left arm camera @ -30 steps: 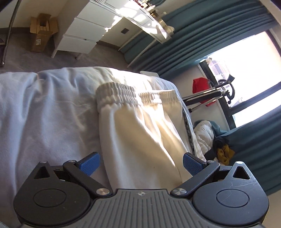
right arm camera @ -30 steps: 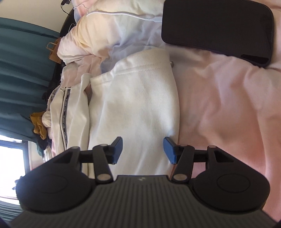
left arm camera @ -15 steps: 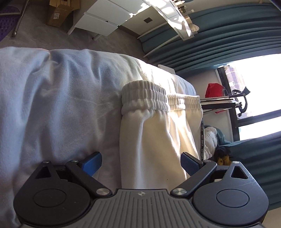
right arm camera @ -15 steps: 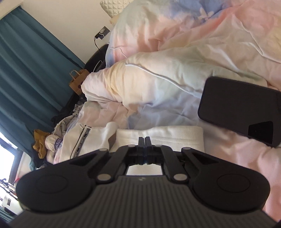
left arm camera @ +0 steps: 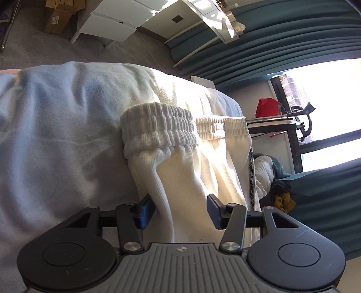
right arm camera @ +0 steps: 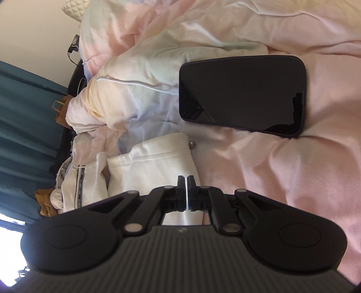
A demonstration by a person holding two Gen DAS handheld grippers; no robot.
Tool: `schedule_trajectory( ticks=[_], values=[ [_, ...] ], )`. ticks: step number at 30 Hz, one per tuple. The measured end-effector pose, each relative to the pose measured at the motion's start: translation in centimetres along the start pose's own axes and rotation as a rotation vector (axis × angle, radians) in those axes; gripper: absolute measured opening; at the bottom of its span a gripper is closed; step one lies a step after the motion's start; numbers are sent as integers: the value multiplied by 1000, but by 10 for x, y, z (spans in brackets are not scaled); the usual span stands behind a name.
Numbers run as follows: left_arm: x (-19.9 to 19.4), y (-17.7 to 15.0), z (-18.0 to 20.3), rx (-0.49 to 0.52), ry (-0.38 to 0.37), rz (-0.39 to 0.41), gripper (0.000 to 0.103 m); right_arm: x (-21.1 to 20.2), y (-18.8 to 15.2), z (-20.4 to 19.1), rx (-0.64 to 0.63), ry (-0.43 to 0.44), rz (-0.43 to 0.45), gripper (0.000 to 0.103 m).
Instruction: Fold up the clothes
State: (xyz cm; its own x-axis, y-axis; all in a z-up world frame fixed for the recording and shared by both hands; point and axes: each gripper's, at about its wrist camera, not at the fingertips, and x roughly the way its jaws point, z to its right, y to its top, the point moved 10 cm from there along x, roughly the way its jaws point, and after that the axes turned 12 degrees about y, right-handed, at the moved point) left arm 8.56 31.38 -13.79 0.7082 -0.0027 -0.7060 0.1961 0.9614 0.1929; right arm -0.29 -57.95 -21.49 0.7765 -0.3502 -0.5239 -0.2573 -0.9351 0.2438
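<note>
L wrist view: white sweatpants [left arm camera: 194, 171] lie on bed, over pale blue-white blanket [left arm camera: 56, 139]. Ribbed elastic waistband [left arm camera: 158, 128] at far end, bunched & doubled on its L part, flatter toward R. Black side stripe w/ lettering [left arm camera: 251, 178] runs along R edge of pants. L gripper [left arm camera: 180, 209] low over the fabric, blue pads either side of a raised fold of pant cloth; jaws closing, gap narrow-to-mid. L pad against the fold's flank, R pad looks apart from cloth, so no firm pinch seen.

Bkgd, L view: white drawer unit [left arm camera: 112, 20] on grey carpet, cardboard box [left arm camera: 58, 18] beside it, teal curtains [left arm camera: 282, 38], bright window [left arm camera: 327, 108], red item [left arm camera: 268, 108] near window, heap of clothes [left arm camera: 270, 178] off bed's R side.

R wrist view: R gripper [right arm camera: 186, 193] jaws pressed together on a thin edge of white fabric, a sliver of cloth showing betw. pads; it's the sweatpants [right arm camera: 158, 164], cuff/leg end, ribbed hem [right arm camera: 167, 144] at far side. Small metal bead [right arm camera: 192, 144] just beside hem. Pants rest on pink duvet [right arm camera: 282, 169]. Black phone [right arm camera: 243, 94], screen dark, lies on duvet beyond hem, apart from pants. Crumpled pastel bedding [right arm camera: 140, 90] behind. Second white garment w/ black stripe [right arm camera: 81, 180] just L of pants. Brown paper bag [right arm camera: 62, 110] near teal curtain [right arm camera: 27, 126].
</note>
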Motion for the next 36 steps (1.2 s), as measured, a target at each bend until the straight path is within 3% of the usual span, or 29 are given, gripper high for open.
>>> schedule_trajectory(
  ticks=[2, 3, 7, 9, 12, 19, 20, 21, 22, 24, 27, 30, 32, 36],
  values=[
    [-1, 3, -5, -51, -36, -7, 8, -2, -1, 2, 10, -13, 7, 7],
    [-1, 4, -7, -77, -51, -6, 6, -1, -1, 3, 11, -20, 5, 7],
    [-2, 9, -11, -135, -90, 2, 4, 1, -3, 10, 39, -44, -13, 17],
    [-2, 8, -10, -135, -92, 6, 3, 2, -4, 11, 63, -32, -17, 36],
    [-2, 8, -10, -135, -96, 11, 3, 3, -5, 10, 68, -16, -19, 49],
    [7, 8, -15, -158, -102, -11, 4, 21, -12, 8, 34, -26, -69, 65],
    [8, 8, -15, -159, -103, -11, 4, 27, -13, 5, 14, -15, -79, 72],
    [9, 8, -14, -156, -101, -9, 4, 34, -15, 2, -5, -2, -96, 86],
    [10, 9, -14, -154, -100, -8, 4, 38, -16, -4, -28, 28, -103, 91],
    [11, 9, -17, -156, -97, -10, 4, 45, -17, -17, -75, 92, -117, 91],
    [14, 10, -18, -166, -95, -14, 4, 44, -19, -44, -53, 301, -128, 91],
    [14, 10, -19, -165, -92, -13, 4, 35, -16, -63, -52, 418, -117, 91],
    [14, 9, -19, -162, -89, -11, 4, 33, -16, -66, -71, 418, -108, 89],
    [18, 9, -20, -157, -78, -9, 4, 42, -20, -50, -128, 260, -136, 69]
  ],
)
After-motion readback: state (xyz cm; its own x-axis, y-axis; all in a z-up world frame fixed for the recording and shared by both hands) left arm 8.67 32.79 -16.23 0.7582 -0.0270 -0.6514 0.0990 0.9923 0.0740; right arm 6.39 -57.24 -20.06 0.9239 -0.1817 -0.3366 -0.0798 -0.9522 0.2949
